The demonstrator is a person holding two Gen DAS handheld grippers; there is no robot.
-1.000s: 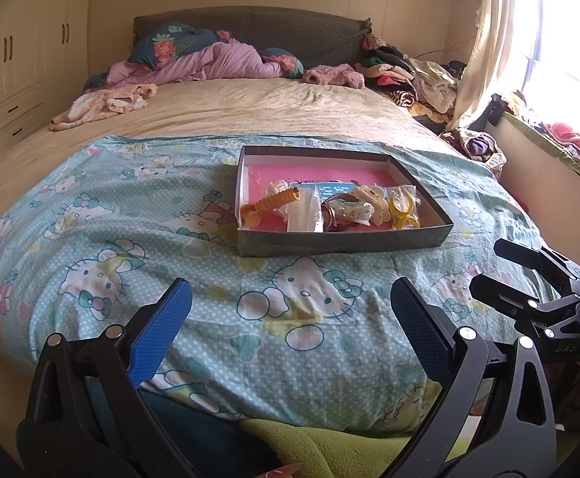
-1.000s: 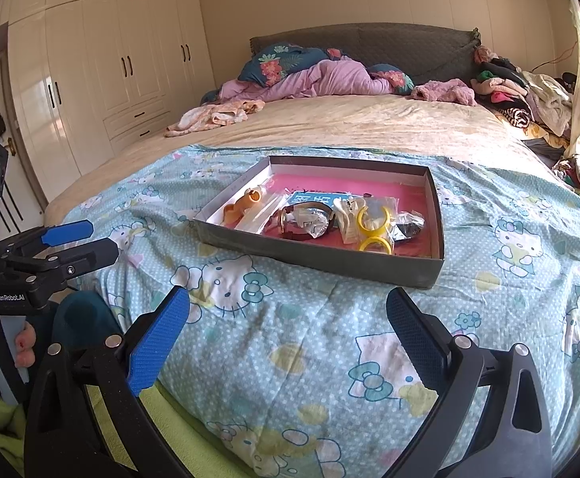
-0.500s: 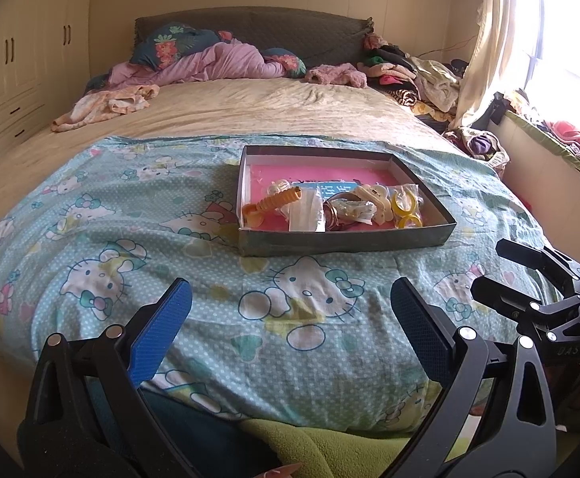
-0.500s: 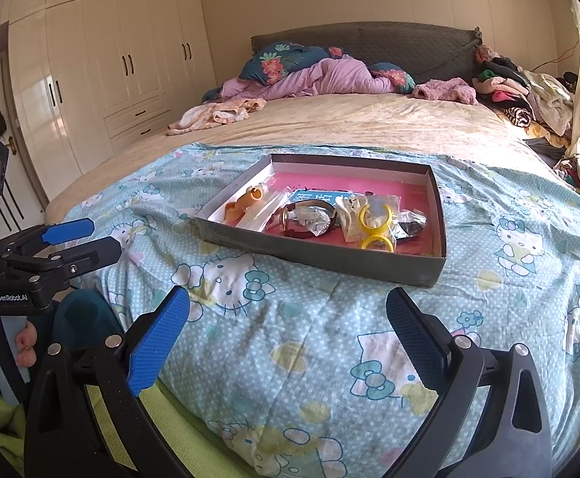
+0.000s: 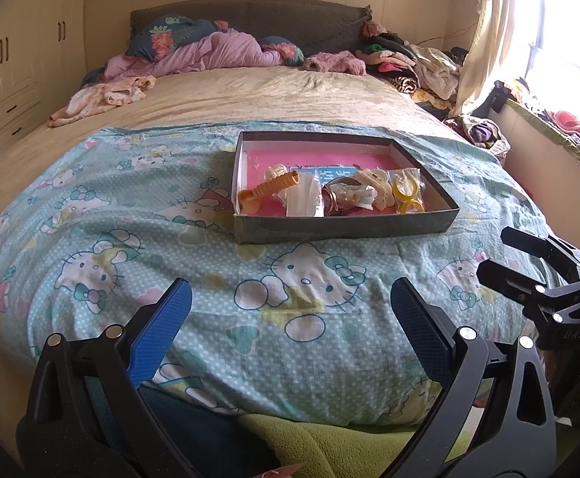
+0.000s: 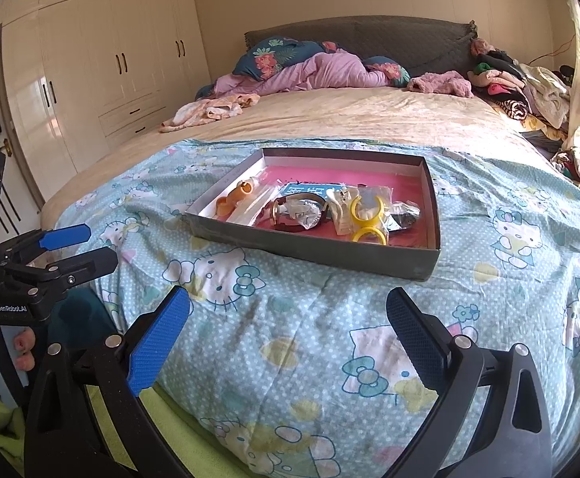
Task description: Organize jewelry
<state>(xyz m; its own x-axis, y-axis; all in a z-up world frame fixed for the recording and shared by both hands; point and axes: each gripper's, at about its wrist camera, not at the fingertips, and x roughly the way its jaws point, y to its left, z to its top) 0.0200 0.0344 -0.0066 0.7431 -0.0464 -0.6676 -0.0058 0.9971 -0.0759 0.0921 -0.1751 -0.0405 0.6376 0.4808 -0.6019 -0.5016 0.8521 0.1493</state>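
Observation:
A shallow grey box (image 5: 345, 228) with a pink floor sits on the cartoon-cat blanket (image 5: 130, 247) in the middle of the bed; it also shows in the right wrist view (image 6: 322, 255). Inside lie an orange comb-like piece (image 5: 268, 190), clear plastic bags (image 5: 304, 199), bangles (image 5: 336, 201) and yellow rings (image 5: 407, 195). The yellow rings (image 6: 365, 217) and the bangles (image 6: 298, 211) show in the right wrist view too. My left gripper (image 5: 290, 334) and my right gripper (image 6: 286, 334) are both open and empty, hovering over the blanket's near edge, well short of the box.
Crumpled bedding and pillows (image 5: 210, 51) lie at the headboard. A clothes pile (image 5: 409, 63) sits at the bed's far right by the curtain. A white wardrobe (image 6: 102, 71) stands left of the bed. A green cloth (image 5: 330, 446) lies below the blanket edge.
Both grippers have drifted very slightly toward the box. Both stay open and nothing in the box has moved.

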